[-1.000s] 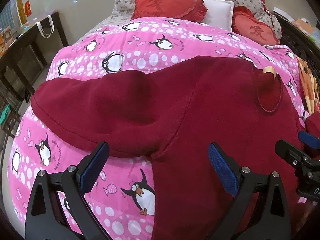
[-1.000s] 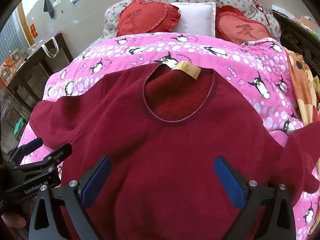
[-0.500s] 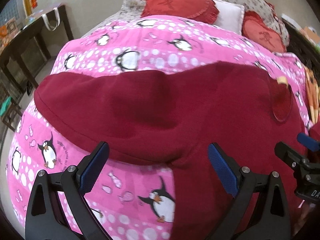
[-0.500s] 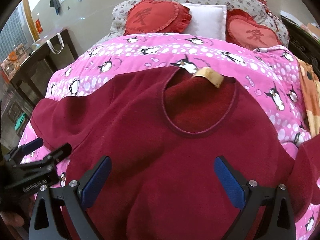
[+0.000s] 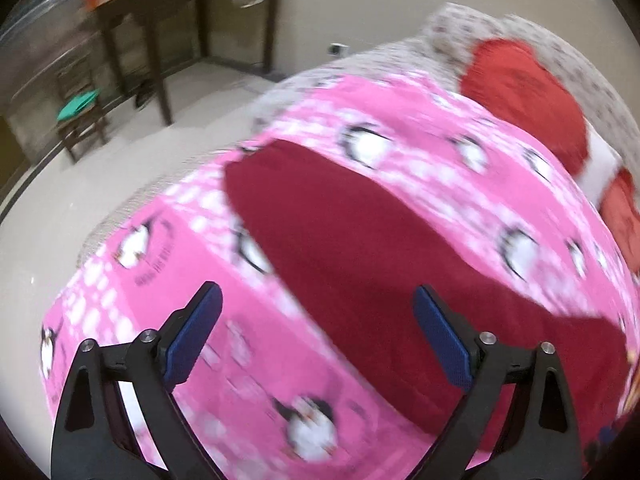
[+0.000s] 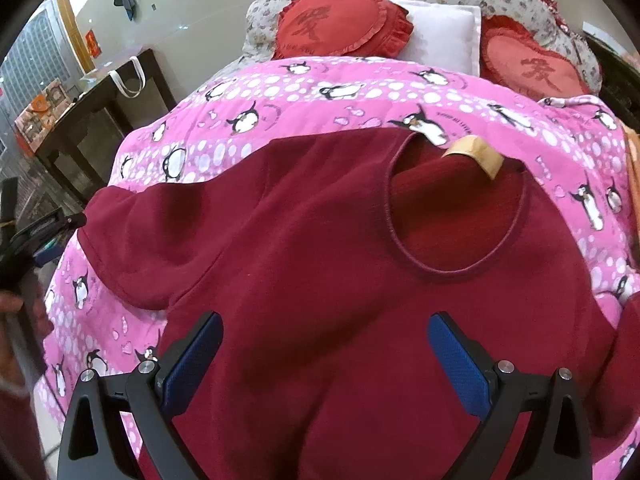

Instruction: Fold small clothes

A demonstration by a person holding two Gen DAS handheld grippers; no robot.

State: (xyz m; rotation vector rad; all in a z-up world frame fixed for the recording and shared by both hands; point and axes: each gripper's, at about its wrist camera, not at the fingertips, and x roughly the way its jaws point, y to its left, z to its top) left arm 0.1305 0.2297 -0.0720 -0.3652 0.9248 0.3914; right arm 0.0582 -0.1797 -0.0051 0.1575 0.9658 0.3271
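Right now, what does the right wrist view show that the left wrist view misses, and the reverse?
Right wrist only: the sweater's round neckline with its tan label, and the white pillow. Left wrist only: the chair with a green cushion. Both: the dark red sweater on the pink penguin quilt, red heart cushions, and open grippers, left and right.

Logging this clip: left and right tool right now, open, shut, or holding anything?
Left tool: open, holding nothing, over the dark red sweater's sleeve.
Right tool: open, holding nothing, over the sweater's body.
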